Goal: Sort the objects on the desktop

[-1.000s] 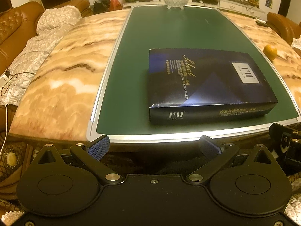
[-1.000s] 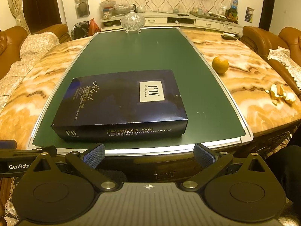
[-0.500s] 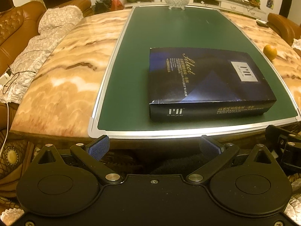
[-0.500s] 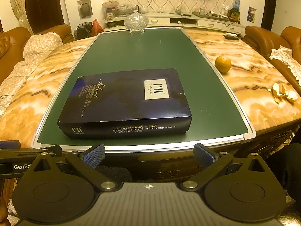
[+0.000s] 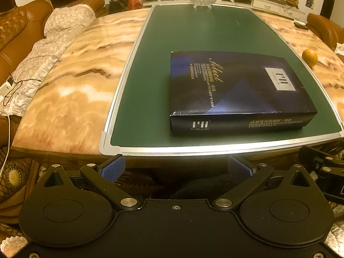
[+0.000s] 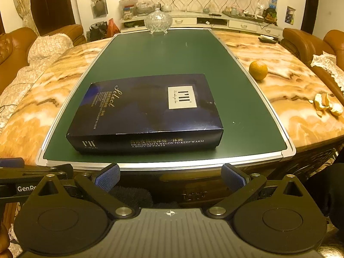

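Hovering off near edge of marble table [image 6: 296, 90], both grippers empty. Left gripper [image 5: 175, 167] fingers spread wide, right gripper [image 6: 171, 176] same, nothing between pads. Dark blue box [image 6: 148, 109] lies flat on green board [image 6: 163, 53], near its front edge. Orange [image 6: 258, 69] sits just beside board's right rim, peel [image 6: 327, 104] further right, glass dish [image 6: 158, 21] at far end.

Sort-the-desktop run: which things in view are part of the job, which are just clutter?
Job:
- dark blue box, lying flat on the green board
- left tongs and right tongs, both open, empty, short of the table edge

Lying about:
- whole orange
- orange peel
- glass lidded dish
- remote
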`<state>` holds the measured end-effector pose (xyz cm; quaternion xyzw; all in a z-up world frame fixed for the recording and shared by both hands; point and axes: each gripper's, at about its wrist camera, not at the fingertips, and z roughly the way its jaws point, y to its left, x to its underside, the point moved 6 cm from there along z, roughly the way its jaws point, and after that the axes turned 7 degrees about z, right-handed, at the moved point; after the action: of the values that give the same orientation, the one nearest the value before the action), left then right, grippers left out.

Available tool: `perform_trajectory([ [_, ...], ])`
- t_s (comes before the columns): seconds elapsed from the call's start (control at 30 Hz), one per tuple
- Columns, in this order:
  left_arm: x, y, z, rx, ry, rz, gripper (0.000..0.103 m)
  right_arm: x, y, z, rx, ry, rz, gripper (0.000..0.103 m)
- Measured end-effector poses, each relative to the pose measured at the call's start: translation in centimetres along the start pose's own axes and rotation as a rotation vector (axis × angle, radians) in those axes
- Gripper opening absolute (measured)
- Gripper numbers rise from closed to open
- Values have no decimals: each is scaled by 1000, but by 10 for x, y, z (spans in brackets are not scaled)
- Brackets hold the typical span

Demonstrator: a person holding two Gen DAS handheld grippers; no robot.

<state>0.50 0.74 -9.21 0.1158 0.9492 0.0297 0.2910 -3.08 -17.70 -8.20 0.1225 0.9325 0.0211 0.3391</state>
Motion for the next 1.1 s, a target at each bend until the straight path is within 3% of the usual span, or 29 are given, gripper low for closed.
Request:
perform_trajectory([
  [1.1, -1, -2, 11, 1, 31, 1, 103, 0, 4, 17, -8, 36, -5, 103],
])
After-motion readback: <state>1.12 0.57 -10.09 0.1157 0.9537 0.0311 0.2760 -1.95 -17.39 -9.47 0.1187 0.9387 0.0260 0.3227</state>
